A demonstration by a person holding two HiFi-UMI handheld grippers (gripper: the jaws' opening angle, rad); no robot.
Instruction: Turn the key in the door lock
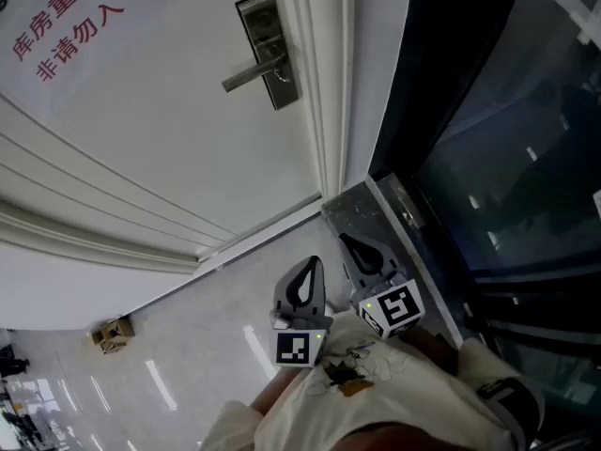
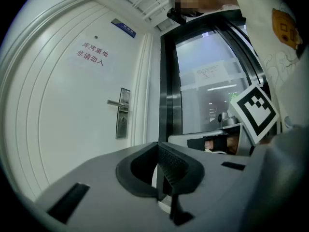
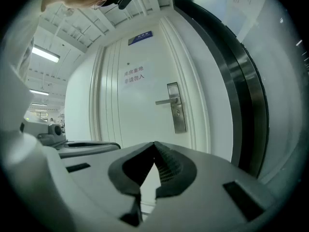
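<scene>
A white door carries a steel lock plate point(image 1: 268, 50) with a lever handle point(image 1: 252, 73) pointing left; the plate also shows in the left gripper view point(image 2: 123, 113) and the right gripper view point(image 3: 177, 108). A small shape sits at the keyhole point(image 1: 282, 77) under the lever, too small to make out as a key. My left gripper point(image 1: 313, 263) point(image 2: 158, 146) and right gripper point(image 1: 346, 241) point(image 3: 154, 146) hang side by side low in front of the person, well short of the door. Both are shut with nothing between the jaws.
A red-lettered sign point(image 1: 66, 22) is on the door and a blue plate point(image 3: 140, 36) hangs above it. The white door frame point(image 1: 329, 83) meets a dark glass wall point(image 1: 507, 139) at the right. A small cardboard box point(image 1: 113, 334) lies on the glossy floor at left.
</scene>
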